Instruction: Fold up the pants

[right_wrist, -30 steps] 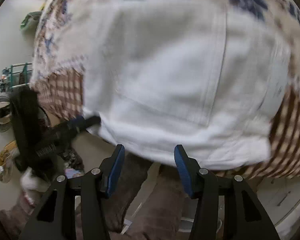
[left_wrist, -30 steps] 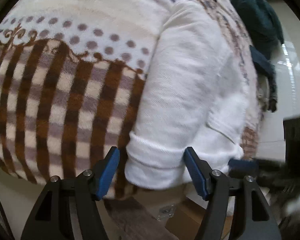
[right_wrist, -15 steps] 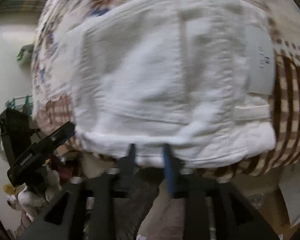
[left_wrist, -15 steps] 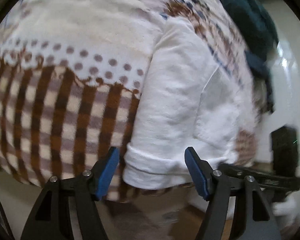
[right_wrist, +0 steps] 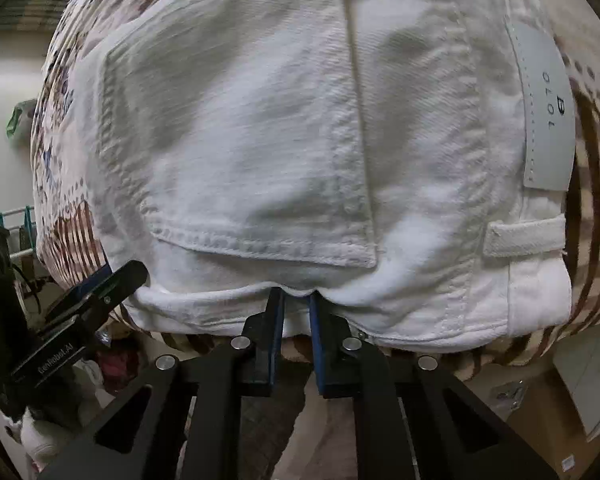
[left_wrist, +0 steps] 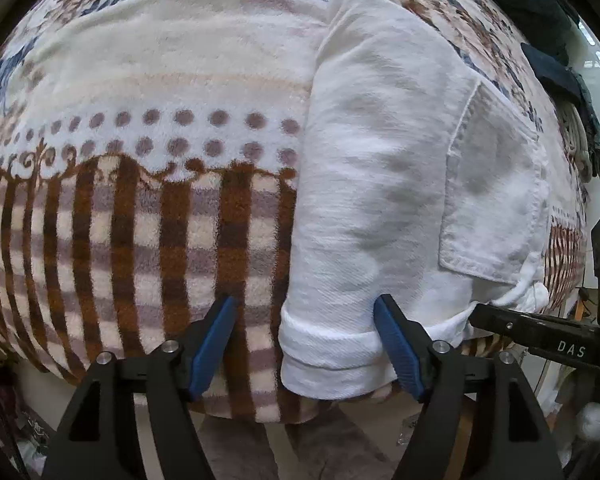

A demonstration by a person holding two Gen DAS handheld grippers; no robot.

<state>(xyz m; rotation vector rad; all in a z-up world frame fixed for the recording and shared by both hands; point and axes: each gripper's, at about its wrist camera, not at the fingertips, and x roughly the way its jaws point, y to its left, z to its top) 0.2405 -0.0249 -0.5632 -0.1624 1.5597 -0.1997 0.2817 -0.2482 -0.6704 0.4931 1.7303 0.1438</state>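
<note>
A: What lies underneath?

B: A fleecy blanket with brown stripes, mauve dots and blue flowers (left_wrist: 148, 208), and on it the folded white denim pants (left_wrist: 380, 184), near its front edge.

A: And the details on them?

B: 1 stitched back pocket (right_wrist: 240, 132), a pale grey label patch (right_wrist: 546, 116), 1 belt loop (right_wrist: 524, 236).

A: The grippers?

B: The left gripper (left_wrist: 306, 344) has its 2 blue fingers apart, straddling the rolled hem. The right gripper (right_wrist: 296, 312) has just been closing; its fingers pinch the pants' near edge.
</note>
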